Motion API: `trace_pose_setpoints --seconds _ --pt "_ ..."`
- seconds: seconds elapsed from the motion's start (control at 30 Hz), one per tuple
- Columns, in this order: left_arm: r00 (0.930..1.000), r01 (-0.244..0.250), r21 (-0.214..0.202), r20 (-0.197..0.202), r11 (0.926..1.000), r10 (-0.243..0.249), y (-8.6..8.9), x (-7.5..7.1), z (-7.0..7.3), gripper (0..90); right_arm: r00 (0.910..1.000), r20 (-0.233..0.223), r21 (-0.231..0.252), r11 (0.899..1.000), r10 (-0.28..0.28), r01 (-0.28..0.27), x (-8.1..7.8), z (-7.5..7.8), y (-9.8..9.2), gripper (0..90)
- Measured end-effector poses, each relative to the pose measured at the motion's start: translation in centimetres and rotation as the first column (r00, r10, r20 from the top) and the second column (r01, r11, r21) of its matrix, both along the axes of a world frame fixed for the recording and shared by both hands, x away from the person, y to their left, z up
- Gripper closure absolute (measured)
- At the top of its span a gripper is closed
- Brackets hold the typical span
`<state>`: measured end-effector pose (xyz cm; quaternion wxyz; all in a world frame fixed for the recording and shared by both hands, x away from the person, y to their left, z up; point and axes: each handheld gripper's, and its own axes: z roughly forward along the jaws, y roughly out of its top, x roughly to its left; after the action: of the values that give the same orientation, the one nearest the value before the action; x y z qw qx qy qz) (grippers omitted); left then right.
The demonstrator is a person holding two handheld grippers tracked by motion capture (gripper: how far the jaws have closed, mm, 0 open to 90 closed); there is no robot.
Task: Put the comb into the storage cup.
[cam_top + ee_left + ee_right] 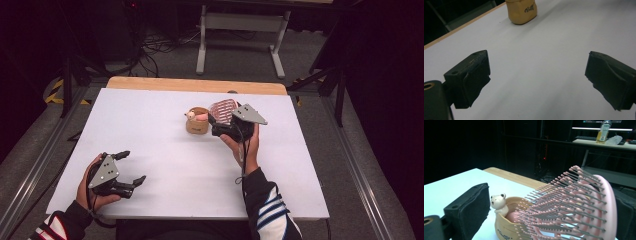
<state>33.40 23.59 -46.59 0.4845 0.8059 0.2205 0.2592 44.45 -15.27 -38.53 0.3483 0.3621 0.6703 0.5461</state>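
Bristles of a pink hairbrush (584, 205) fan across the right half of the right gripper view, its back lying against the right tool's (226, 121) far jaw while the near jaw stands off at lower left; whether the jaws truly clamp the brush I cannot tell. In the high view that tool sits just right of centre, the brush head (222, 108) tilted beside a tan cup (197, 123) with a small bear figure (498, 203) on its rim. At lower left of the high view the left tool (131, 168) rests over the white bench (165, 165), jaws spread wide apart and empty. The cup (521, 11) appears at the top of the left gripper view.
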Motion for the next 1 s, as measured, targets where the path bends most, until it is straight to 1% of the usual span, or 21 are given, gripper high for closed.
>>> trace_pose_setpoints --seconds 0.03,0.13,0.17,0.2,0.3,0.37,0.43,0.6,0.73,0.8,0.9,1.0 --pt "1.0 0.001 -0.001 0.0 1.0 -0.001 0.0 0.0 0.0 6.9 0.9999 0.001 -0.008 1.0 -0.011 0.011 0.0 0.0 0.1 4.0" --pt "1.0 0.002 0.0 -0.001 1.0 -0.002 0.1 0.0 0.0 6.9 0.9998 0.005 -0.016 1.0 -0.021 0.021 0.0 0.0 0.0 4.2" --pt "1.0 0.002 0.001 -0.002 1.0 -0.002 0.1 0.0 0.0 6.9 0.999 0.014 -0.021 0.999 -0.043 0.044 -0.1 0.0 0.0 4.7" --pt "1.0 0.004 0.0 -0.004 1.0 -0.004 0.0 0.0 0.0 6.9 0.9982 0.027 -0.02 0.998 -0.053 0.053 -0.2 0.0 -0.1 4.6" --pt "0.9999 0.009 0.0 -0.006 1.0 -0.009 0.0 0.0 0.0 6.9 0.997 0.028 -0.02 0.997 -0.073 0.073 -0.1 0.1 -0.2 4.1" --pt "0.9999 0.01 0.001 -0.007 0.9999 -0.01 0.0 0.0 0.0 6.9 0.9979 0.019 -0.013 0.998 -0.061 0.061 0.0 0.0 -0.4 3.9" --pt "0.9999 0.009 0.002 -0.01 1.0 -0.009 -0.1 0.0 0.0 6.9 0.9975 0.018 -0.021 0.997 -0.068 0.068 0.0 0.0 -0.3 3.8" --pt "0.9998 0.014 0.0 -0.012 0.9999 -0.014 -0.1 0.1 -0.1 6.9 0.9973 0.019 -0.024 0.997 -0.07 0.071 0.0 0.0 -0.4 3.7" --pt "0.9999 0.012 0.0 -0.011 0.9999 -0.012 -0.1 0.0 0.0 6.9 0.9968 0.039 -0.021 0.997 -0.069 0.07 -0.2 0.2 -0.6 3.8" --pt "0.9998 0.014 -0.001 -0.011 0.9999 -0.014 0.0 0.0 0.0 6.9 0.9958 0.057 -0.031 0.997 -0.072 0.074 -0.4 0.5 -0.6 3.8" --pt "0.9999 0.012 -0.002 -0.009 0.9999 -0.013 -0.1 0.0 0.0 6.9 0.9956 0.075 -0.049 0.997 -0.056 0.06 -0.8 0.9 -0.5 4.0" --pt "0.9998 0.016 -0.003 -0.011 0.9999 -0.016 -0.1 0.0 0.0 6.9 0.9939 0.096 -0.071 0.996 -0.054 0.061 -1.1 1.2 -0.4 4.1"
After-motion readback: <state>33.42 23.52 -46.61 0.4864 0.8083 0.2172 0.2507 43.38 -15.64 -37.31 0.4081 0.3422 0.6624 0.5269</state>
